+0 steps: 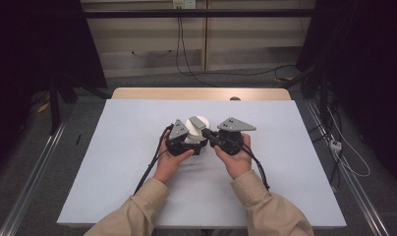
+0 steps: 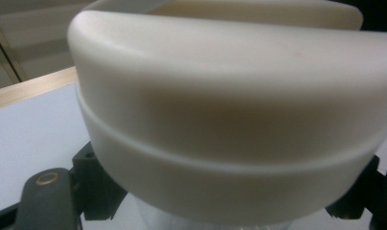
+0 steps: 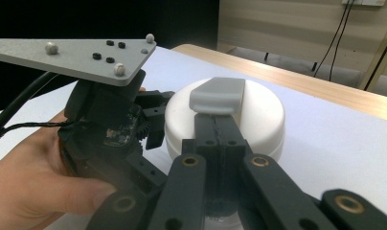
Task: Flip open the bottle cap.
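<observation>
Both claws meet at the white jar mid-table: left claw clamped on its body, right claw with jaws together over the cap. Smooth hard plastic looks light but slippery; best gripped below the cap's rim.

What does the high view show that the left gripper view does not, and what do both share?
High view: the left hand, the right hand, beige sleeves, and the right gripper at the top of the jar. Left gripper view: the ridge ringing the lid and the clear body beneath. Both: the jar, the white table, and the left gripper flanking the jar.
</observation>
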`<action>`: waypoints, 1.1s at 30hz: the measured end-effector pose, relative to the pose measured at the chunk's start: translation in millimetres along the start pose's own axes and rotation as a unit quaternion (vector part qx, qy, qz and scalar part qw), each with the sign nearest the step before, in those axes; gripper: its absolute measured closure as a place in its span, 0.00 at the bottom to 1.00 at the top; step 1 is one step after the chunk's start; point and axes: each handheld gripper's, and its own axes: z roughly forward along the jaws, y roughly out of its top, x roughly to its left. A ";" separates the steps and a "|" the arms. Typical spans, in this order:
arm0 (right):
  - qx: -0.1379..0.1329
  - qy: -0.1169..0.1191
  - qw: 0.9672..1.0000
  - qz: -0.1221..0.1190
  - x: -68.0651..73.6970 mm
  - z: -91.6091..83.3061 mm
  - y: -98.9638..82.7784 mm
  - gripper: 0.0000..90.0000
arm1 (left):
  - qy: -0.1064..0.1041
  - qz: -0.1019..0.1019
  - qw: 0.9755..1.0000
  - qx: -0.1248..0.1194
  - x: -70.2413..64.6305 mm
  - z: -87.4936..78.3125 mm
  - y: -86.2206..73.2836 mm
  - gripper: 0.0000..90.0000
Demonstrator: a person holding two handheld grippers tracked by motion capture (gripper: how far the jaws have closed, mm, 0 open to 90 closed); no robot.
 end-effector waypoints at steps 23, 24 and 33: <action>-0.009 -0.003 1.000 -0.012 0.0 8.0 16.9 1.00 | -0.003 -0.001 1.000 0.000 -0.3 0.7 0.0 0.21; -0.008 -0.003 1.000 -0.010 0.1 8.4 17.6 0.99 | -0.003 -0.001 1.000 0.000 -0.3 0.7 0.0 0.21; -0.008 -0.006 1.000 -0.019 0.3 12.9 22.4 0.99 | -0.004 -0.005 1.000 -0.002 -0.7 1.0 -0.1 0.21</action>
